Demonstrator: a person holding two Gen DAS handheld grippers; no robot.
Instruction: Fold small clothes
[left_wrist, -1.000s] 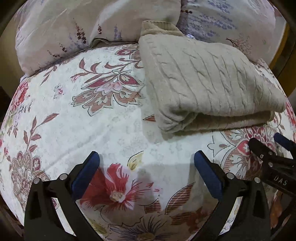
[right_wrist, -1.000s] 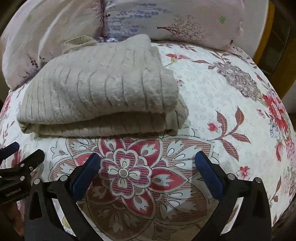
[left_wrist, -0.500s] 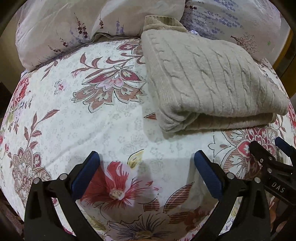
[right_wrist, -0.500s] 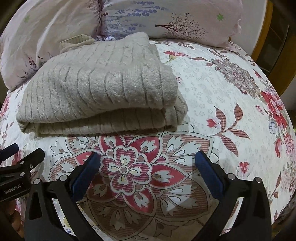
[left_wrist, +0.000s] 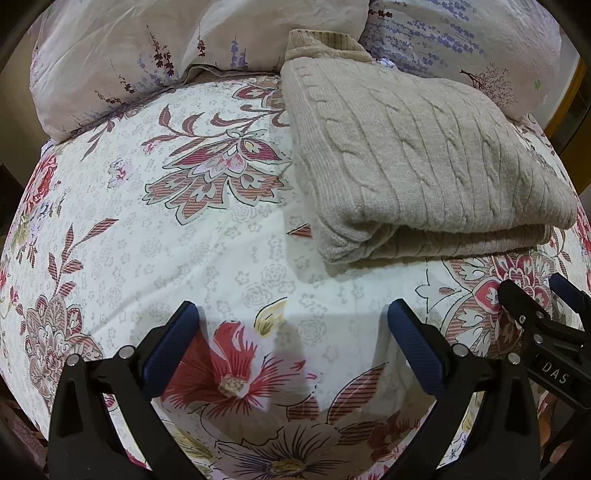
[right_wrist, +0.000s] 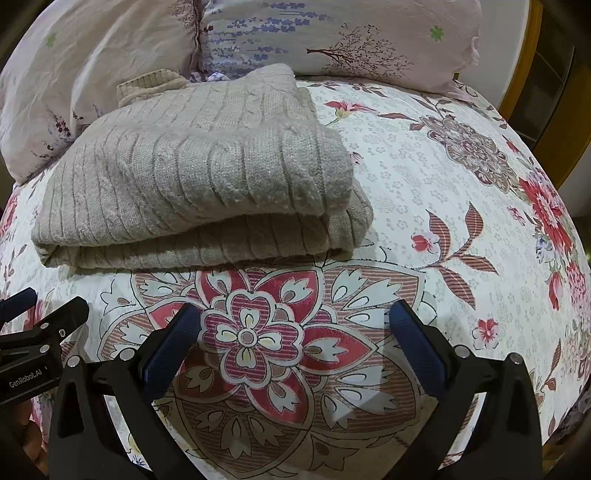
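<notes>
A beige cable-knit sweater (left_wrist: 417, 162) lies folded in layers on the floral bedspread (left_wrist: 207, 236), its ribbed hem against the pillows. In the right wrist view the sweater (right_wrist: 199, 181) sits just beyond the fingers, fold edge facing me. My left gripper (left_wrist: 291, 325) is open and empty, hovering over the bedspread short and left of the sweater. My right gripper (right_wrist: 295, 325) is open and empty, hovering in front of the sweater. Each gripper shows at the edge of the other's view: the right one (left_wrist: 543, 306), the left one (right_wrist: 40, 314).
Two pale floral pillows (left_wrist: 155, 48) (right_wrist: 351, 40) lie behind the sweater at the head of the bed. A wooden frame edge (right_wrist: 532, 74) stands at the far right. Open bedspread (right_wrist: 461, 192) lies right of the sweater.
Both grippers have drawn back slightly and tilted, so the sweater sits a little lower in the views. The sweater has not moved. Both stay open.
</notes>
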